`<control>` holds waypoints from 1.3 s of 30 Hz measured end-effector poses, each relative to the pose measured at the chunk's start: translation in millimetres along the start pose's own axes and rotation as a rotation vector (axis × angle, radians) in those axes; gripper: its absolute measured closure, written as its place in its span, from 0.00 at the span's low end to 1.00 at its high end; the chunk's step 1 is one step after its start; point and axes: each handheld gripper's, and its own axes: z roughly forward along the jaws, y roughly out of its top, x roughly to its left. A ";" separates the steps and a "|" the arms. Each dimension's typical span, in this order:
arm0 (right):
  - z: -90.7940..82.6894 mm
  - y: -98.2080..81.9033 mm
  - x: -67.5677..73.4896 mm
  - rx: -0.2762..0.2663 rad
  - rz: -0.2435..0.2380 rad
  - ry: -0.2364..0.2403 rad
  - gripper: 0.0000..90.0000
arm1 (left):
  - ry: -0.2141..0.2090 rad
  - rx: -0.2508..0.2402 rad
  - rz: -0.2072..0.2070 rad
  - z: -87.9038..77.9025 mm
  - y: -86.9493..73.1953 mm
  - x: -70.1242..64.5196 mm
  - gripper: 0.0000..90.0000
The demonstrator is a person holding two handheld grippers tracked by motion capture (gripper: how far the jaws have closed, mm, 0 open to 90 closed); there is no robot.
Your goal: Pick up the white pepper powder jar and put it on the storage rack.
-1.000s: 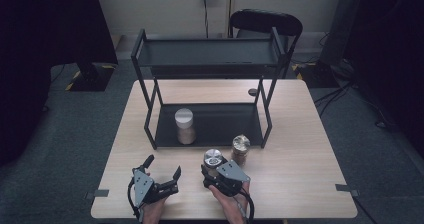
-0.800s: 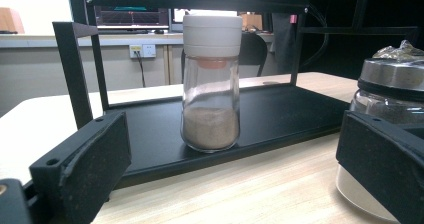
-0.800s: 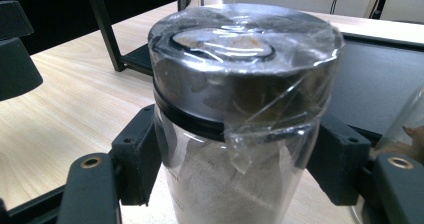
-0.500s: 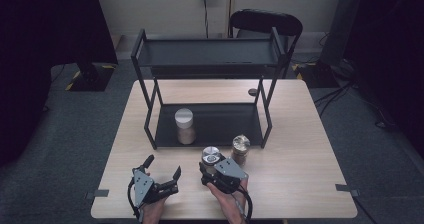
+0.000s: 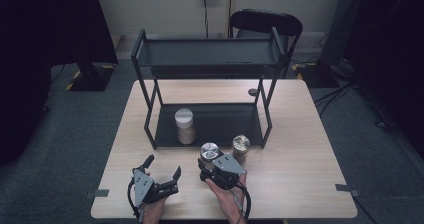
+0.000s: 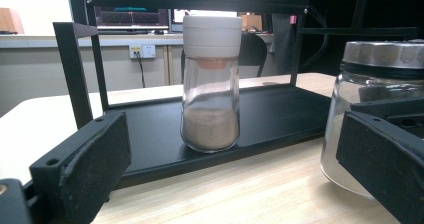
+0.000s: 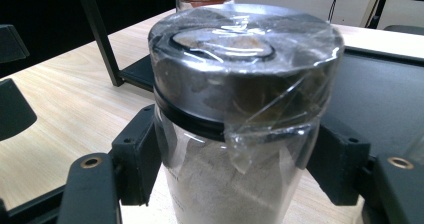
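Gripping a glass jar (image 7: 235, 134) with a metal lid under wrinkled plastic film, my right gripper (image 5: 212, 165) stands low and centre in the high view, just in front of the black two-tier rack (image 5: 207, 131) on the wooden table (image 5: 310, 184). In the right gripper view the two black pads sit against the jar's glass wall just below the lid, one on each side, closed as far as the jar lets them. I judge the jar stiff, smooth and breakable, with some weight from the pale powder inside; the glass and loose film could slip, so the straight wall under the lid rim looks like the safest place to hold, and a level, upright carry seems wise. A second jar with a gold-toned lid (image 5: 241, 145) stands just beside it to the right, close enough to be knocked. On the rack's lower shelf a white-capped shaker (image 5: 184, 126) stands upright, well to the left of both. My left gripper (image 5: 160, 176) rests at lower left of the high view, jaws spread wide and holding nothing; its own view looks between them at the shaker (image 6: 211, 84).
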 end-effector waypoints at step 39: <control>30.0 32.2 -10.2 -0.001 -0.002 -0.032 0.34 | -0.005 0.002 0.004 0.3 0.4 0.3 0.00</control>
